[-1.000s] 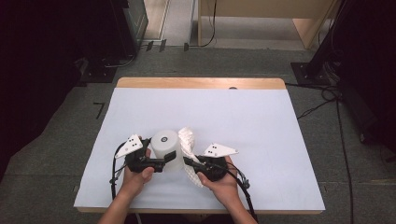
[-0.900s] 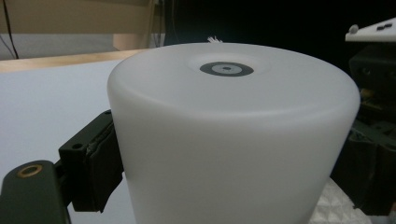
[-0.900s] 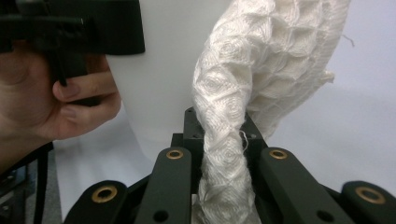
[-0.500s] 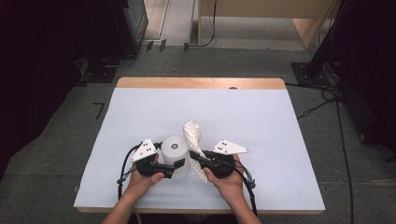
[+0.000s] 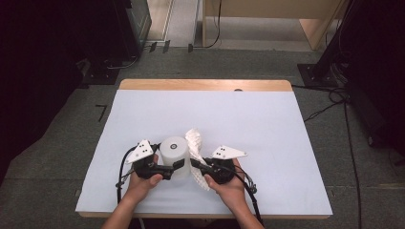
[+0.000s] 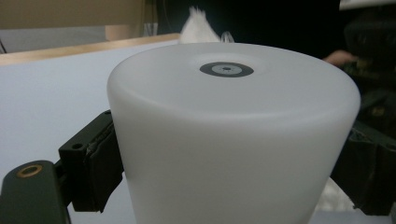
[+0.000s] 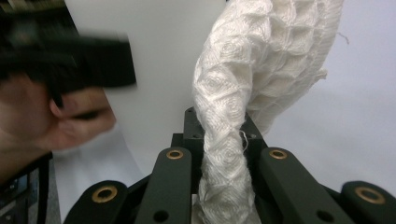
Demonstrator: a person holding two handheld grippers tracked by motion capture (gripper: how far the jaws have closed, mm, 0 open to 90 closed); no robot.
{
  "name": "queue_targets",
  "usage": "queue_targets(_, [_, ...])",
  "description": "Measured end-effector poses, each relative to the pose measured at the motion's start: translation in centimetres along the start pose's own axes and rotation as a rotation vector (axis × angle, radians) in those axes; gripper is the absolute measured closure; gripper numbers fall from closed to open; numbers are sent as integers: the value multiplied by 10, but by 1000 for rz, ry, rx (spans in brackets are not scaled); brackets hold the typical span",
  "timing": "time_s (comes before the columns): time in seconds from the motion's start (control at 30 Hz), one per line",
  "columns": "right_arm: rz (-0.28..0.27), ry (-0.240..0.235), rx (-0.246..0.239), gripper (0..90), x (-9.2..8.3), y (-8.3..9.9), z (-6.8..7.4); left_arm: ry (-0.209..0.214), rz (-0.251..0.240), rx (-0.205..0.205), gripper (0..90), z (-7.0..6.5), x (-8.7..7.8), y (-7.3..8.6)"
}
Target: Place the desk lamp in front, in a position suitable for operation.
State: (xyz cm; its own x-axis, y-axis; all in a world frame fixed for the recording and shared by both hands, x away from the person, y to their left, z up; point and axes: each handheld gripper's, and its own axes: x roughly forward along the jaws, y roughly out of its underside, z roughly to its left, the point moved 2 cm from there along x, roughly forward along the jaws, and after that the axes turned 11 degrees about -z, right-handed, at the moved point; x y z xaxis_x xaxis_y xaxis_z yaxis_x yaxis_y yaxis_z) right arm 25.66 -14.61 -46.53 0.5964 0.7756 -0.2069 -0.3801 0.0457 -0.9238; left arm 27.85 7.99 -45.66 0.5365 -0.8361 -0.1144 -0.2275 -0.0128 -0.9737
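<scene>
A frosted white cylinder [image 5: 173, 151] with a small dark ring on its top stands on the pale table sheet [image 5: 267, 124] near the front edge. My left gripper [image 5: 171, 168] is shut on the cylinder [image 6: 233, 121], with one black pad [image 6: 100, 170] pressing on each side. My right gripper [image 5: 197, 165] is shut on a white woven cloth [image 5: 195, 140]. The cloth [image 7: 243, 93] rises bunched from between the jaws and lies against the right side of the cylinder [image 7: 154, 60]. In the right gripper view, the left hand and its blurred black jaw [image 7: 84, 60] are at the left.
The table's wooden far edge [image 5: 205, 85] runs along the back. Grey floor surrounds the table, with dark equipment and cables [image 5: 334, 100] on the right. Each gripper trails a black cable toward the front edge.
The cylinder and the left gripper have shifted slightly right, and the cloth now stands a little higher against the cylinder's side. Both grips are unchanged.
</scene>
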Motion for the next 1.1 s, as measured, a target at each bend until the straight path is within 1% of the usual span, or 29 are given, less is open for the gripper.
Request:
queue_targets(0.03, [0,0,0,801,0,0,0,14,17,8,91,-2,3,3])
queue_targets(0.07, [-27,3,3,801,-7,-8,-2,38,33,16,91,-6,6,6])
queue_targets(0.1, [-27,3,3,801,-7,-8,-2,38,33,16,91,-6,6,6])
queue_targets(0.13, [-54,2,6,801,-13,-14,-4,48,43,21,91,-7,8,7])
queue_targets(0.23, [-62,0,9,801,-15,-15,-4,53,41,25,91,-9,9,6])
queue_targets(0.27, [-56,1,5,801,-13,-13,-4,54,30,25,91,-8,7,4])
queue_targets(0.3, [-56,1,5,801,-13,-13,-4,54,30,25,91,-8,7,4])
queue_targets(0.33, [-30,-2,5,801,-9,-7,-4,54,3,10,91,-4,3,0])
queue_targets(0.37, [-30,-2,5,801,-9,-7,-4,54,3,10,91,-4,3,0])
queue_targets(0.4, [-16,-4,3,800,-6,-4,-4,51,-9,6,91,-2,0,-3])
queue_targets(0.43, [13,-14,10,800,-1,2,-4,45,-25,5,91,1,-2,-6])
queue_targets(0.53, [44,-21,13,799,3,8,-4,47,-41,0,91,3,-3,-10])
queue_targets(0.57, [44,-21,13,799,3,8,-4,47,-41,0,91,3,-3,-10])
queue_targets(0.6, [46,-19,14,799,1,8,-4,59,-41,0,91,3,-1,-11])
queue_targets(0.67, [38,-9,16,799,-3,7,-6,102,-36,8,91,0,2,-11])
queue_targets(0.7, [38,-9,16,799,-3,7,-6,102,-36,8,91,0,2,-11])
queue_targets(0.73, [14,0,20,800,-9,4,-8,142,-24,22,91,-4,5,-12])
queue_targets(0.77, [0,-2,17,799,-11,3,-9,161,-19,21,91,-6,8,-13])
queue_targets(0.8, [0,-2,17,799,-11,3,-9,161,-19,21,91,-6,8,-13])
queue_targets(0.83, [-33,8,3,800,-20,-1,-9,183,-3,26,91,-8,14,-13])
queue_targets(0.87, [-33,8,3,800,-20,-1,-9,183,-3,26,91,-8,14,-13])
queue_targets(0.9, [-51,12,-3,800,-24,-3,-9,193,10,33,91,-10,16,-12])
queue_targets(0.93, [-86,26,-6,800,-31,-6,-10,198,29,48,91,-13,20,-10])
queue_targets(0.97, [-88,30,-4,799,-33,-7,-10,190,43,69,91,-16,24,-8])
queue_targets(1.0, [-88,37,-8,800,-33,-7,-11,184,43,73,91,-17,25,-7])
queue_targets(1.03, [-88,37,-8,800,-33,-7,-11,184,43,73,91,-17,25,-7])
queue_targets(1.07, [-82,39,15,800,-31,-4,-14,172,37,72,91,-17,24,-8])
queue_targets(1.1, [-72,39,21,800,-29,-2,-15,161,26,63,91,-15,23,-9])
